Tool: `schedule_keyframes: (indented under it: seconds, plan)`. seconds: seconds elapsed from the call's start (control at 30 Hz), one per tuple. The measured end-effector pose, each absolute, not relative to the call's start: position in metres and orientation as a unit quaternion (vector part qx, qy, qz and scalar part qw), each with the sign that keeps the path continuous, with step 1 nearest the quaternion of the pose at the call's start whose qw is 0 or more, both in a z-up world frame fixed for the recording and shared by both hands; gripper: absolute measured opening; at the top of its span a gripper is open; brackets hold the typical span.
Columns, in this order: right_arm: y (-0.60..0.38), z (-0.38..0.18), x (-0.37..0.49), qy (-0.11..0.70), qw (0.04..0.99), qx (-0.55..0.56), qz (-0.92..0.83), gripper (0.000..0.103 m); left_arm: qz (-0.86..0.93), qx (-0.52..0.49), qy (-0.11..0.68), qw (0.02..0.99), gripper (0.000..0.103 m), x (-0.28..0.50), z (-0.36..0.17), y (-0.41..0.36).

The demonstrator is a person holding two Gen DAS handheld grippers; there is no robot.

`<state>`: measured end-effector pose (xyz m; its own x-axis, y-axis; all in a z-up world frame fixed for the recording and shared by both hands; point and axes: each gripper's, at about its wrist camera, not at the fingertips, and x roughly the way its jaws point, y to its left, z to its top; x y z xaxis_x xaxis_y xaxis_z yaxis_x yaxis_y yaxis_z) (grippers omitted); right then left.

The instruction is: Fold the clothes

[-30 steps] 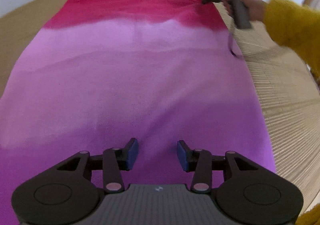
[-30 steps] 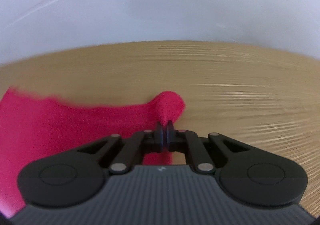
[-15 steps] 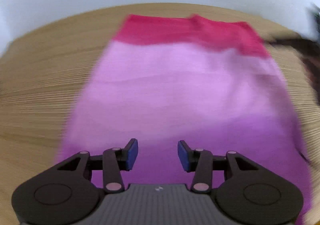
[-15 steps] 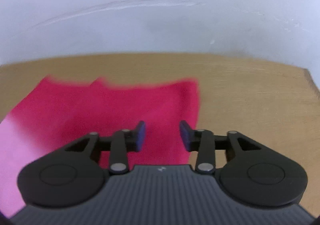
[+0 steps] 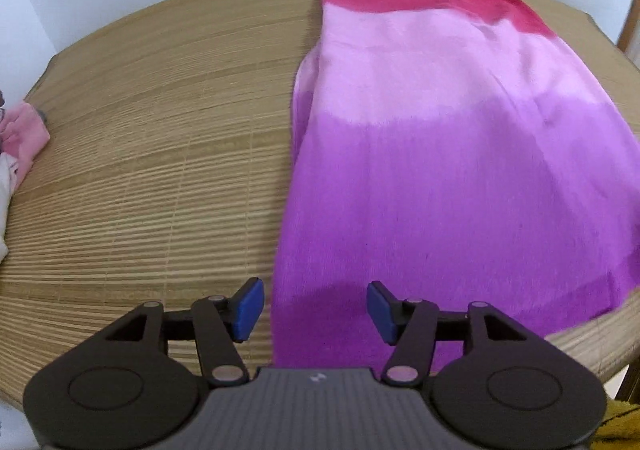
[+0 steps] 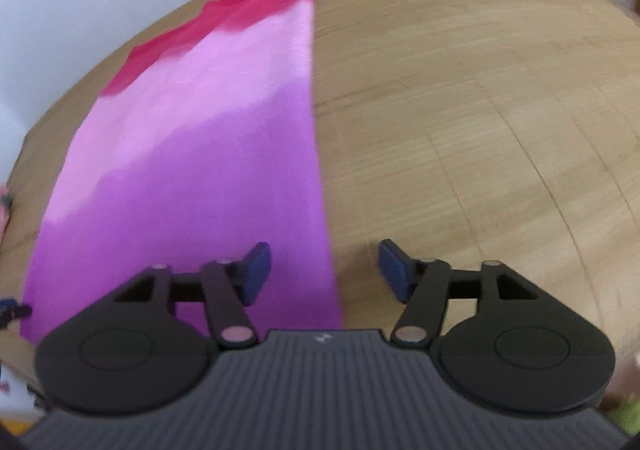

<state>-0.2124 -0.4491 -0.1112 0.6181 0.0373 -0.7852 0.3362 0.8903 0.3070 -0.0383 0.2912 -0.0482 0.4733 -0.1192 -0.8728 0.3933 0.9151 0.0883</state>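
Purple fading through pale pink to a red band at the far end, the cloth (image 5: 452,153) lay flat on the wooden surface (image 5: 152,137), its near edge at the surface's front rim. I judged it light, soft and limp, sure to sag and slide when lifted, so I'd take it by the near corners, pinching both layers. My left gripper (image 5: 316,308) hung over the near left edge, its jaws apart and just widened, nothing between them. My right gripper (image 6: 325,270) straddled the right edge, jaws just spread wide, gripping nothing.
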Motion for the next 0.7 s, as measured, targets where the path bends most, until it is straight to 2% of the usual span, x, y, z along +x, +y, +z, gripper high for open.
schedule_keyframes:
  seconds: [0.2,0.33,0.37,0.4,0.43,0.47,0.7]
  plan:
    - [-0.420,-0.118,-0.233,0.409,0.866,0.276,-0.083,0.074,-0.188,0.096,0.498,0.841,0.070,-0.031,-0.061,0.300]
    - [-0.405,-0.117,-0.235,0.399,0.877,0.254,-0.089,0.077,-0.202,0.120,0.493,0.838,0.077,-0.030,-0.066,0.293]
    - [-0.402,-0.116,-0.237,0.396,0.879,0.250,-0.088,0.073,-0.201,0.120,0.493,0.838,0.078,-0.029,-0.066,0.292]
    - [-0.397,-0.116,-0.235,0.396,0.882,0.244,-0.083,0.063,-0.199,0.118,0.494,0.838,0.078,-0.030,-0.066,0.292]
    - [-0.395,-0.116,-0.230,0.401,0.880,0.246,-0.070,0.019,-0.195,0.117,0.494,0.839,0.078,-0.031,-0.066,0.292]
    - [-0.396,-0.114,-0.228,0.402,0.874,0.265,-0.065,0.007,-0.192,0.115,0.494,0.840,0.078,-0.031,-0.067,0.292]
    - [-0.425,-0.050,-0.229,0.289,0.862,0.417,-0.014,0.007,-0.177,0.181,0.464,0.849,0.076,-0.041,-0.063,0.280]
